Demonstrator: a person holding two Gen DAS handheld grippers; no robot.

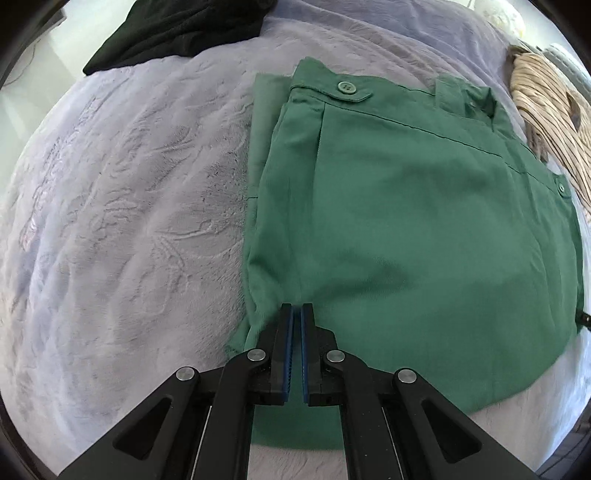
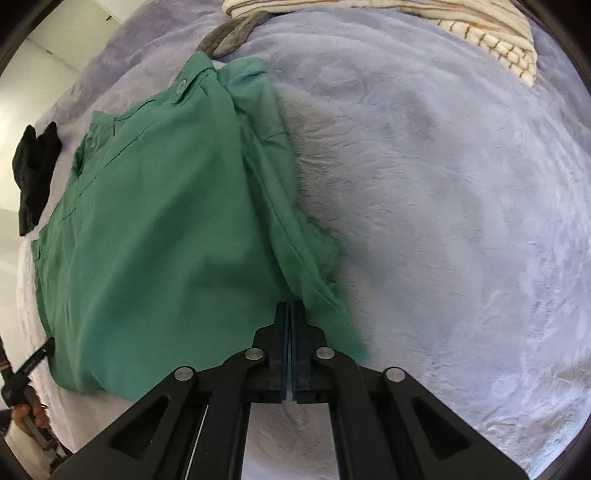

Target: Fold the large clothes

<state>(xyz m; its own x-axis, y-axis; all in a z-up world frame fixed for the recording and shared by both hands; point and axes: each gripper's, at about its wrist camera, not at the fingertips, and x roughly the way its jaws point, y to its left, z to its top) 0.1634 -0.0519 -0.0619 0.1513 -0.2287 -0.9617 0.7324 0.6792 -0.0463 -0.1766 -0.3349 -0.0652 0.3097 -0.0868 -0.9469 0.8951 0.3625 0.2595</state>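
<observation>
A: Tongs first. The left gripper [image 1: 297,308] has its blue pads pressed almost together, with only a thin slit between them, and its tips sit over the near left edge of the green shirt [image 1: 399,221]. Whether any cloth is caught in that slit cannot be told.

B: The right gripper [image 2: 289,305] looks the same: jaws drawn tight together, tips over the near right side of the green shirt [image 2: 159,229], just beside a seamed flap of the same cloth that runs down its right edge. Again it is unclear if the pads pinch any fabric.

A: And the shirt itself?

B: It lies partly folded on the lilac blanket [image 2: 443,221], its far end with a buttoned tab away from both grippers, its rounded hem near them. In the left wrist view a paler inner layer shows along its left side.

A: The blanket [image 1: 122,229] is plush, with a pressed pattern, and covers nearly everything under the shirt.

B: Farther out, a black garment [image 1: 177,33] lies beyond the shirt, to its far left, apart from it. The right wrist view has it at the left rim [image 2: 35,177].

A: To the far right in the left wrist view is a striped beige cloth [image 1: 546,122], just beside the shirt's corner. In the right wrist view a grey twisted piece [image 2: 231,35] lies just past the shirt's far end, and a cream striped cloth [image 2: 491,33] lies beyond it.

B: At the lower left rim of the right wrist view, a hand [image 2: 27,415] grips a handle.
</observation>
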